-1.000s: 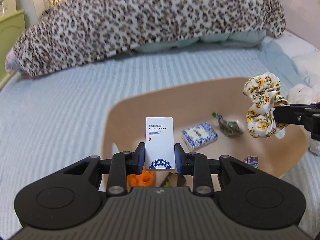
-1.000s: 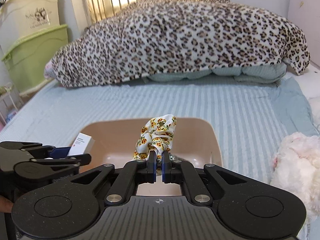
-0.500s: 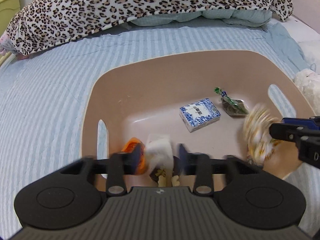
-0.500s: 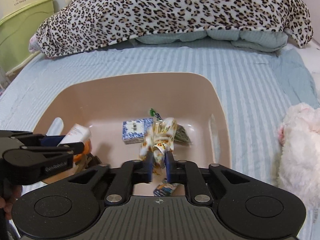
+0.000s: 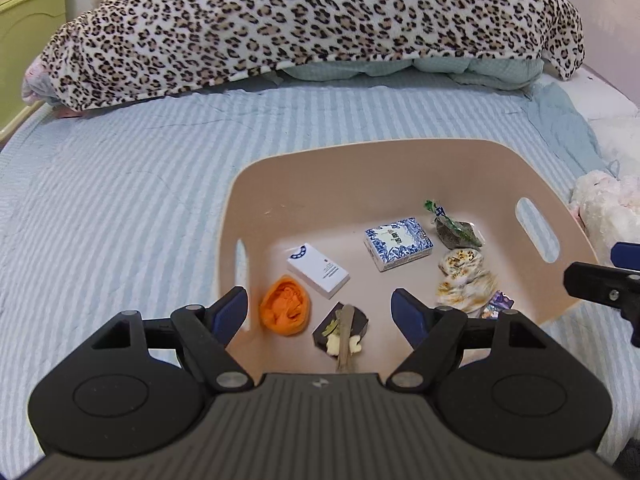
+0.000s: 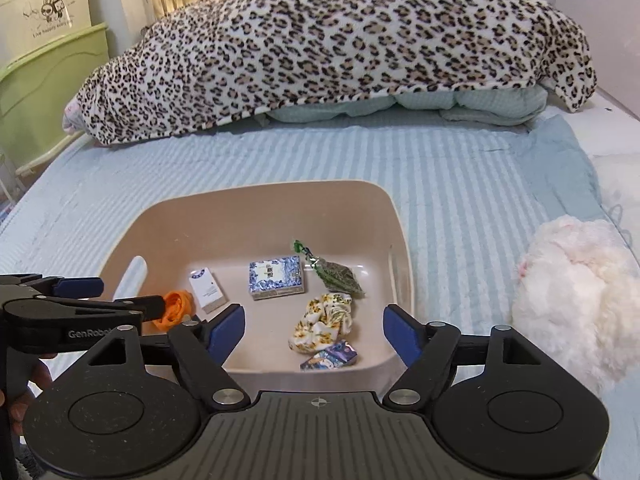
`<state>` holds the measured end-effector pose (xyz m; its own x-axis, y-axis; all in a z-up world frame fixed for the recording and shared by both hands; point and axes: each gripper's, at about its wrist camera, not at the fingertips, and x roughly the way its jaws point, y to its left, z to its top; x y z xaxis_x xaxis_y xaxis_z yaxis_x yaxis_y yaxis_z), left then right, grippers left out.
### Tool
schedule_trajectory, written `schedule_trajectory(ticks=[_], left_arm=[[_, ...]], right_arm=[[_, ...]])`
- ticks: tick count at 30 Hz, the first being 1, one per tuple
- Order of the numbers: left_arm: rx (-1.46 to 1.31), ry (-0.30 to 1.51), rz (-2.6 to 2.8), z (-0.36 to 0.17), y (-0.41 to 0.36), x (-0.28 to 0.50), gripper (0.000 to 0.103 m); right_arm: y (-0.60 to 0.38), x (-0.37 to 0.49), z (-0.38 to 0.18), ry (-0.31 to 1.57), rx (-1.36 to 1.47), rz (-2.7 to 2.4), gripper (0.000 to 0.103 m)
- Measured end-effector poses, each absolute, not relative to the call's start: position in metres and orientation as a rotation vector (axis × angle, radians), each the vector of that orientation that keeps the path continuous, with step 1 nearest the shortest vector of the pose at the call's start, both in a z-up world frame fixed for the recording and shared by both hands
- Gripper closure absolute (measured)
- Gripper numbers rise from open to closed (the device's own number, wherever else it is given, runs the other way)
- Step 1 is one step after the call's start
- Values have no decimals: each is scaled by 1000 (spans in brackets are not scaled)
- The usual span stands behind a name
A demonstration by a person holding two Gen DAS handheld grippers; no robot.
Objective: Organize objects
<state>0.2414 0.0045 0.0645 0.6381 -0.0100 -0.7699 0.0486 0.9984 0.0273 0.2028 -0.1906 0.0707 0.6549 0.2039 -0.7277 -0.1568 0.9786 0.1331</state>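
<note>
A beige plastic bin (image 5: 360,168) (image 6: 256,216) sits on the striped bed. In it lie a white hotel-supplies box (image 5: 318,270) (image 6: 207,290), a blue patterned box (image 5: 398,243) (image 6: 276,277), a floral scrunchie (image 5: 464,276) (image 6: 324,320), an orange cloth (image 5: 285,310) (image 6: 176,308), a green snack packet (image 5: 456,230) (image 6: 336,272), a dark snack packet (image 5: 342,332) and a small purple packet (image 6: 330,356). My left gripper (image 5: 322,314) is open and empty above the bin's near edge. My right gripper (image 6: 314,332) is open and empty above the scrunchie.
A leopard-print blanket (image 5: 304,24) covers pillows at the bed's head. A white plush toy (image 6: 576,300) lies right of the bin. Green storage bins (image 6: 48,92) stand left of the bed.
Both grippers opened. The white box dropped from my left gripper and the scrunchie from my right gripper into the bin, where both now lie.
</note>
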Motion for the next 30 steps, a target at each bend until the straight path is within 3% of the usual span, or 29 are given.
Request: schedule_trajectory(ticks=[30], left_arm=[[27, 760, -67, 119, 20, 91, 23]], right_arm=[[-191, 76, 112, 781, 34, 230, 22]])
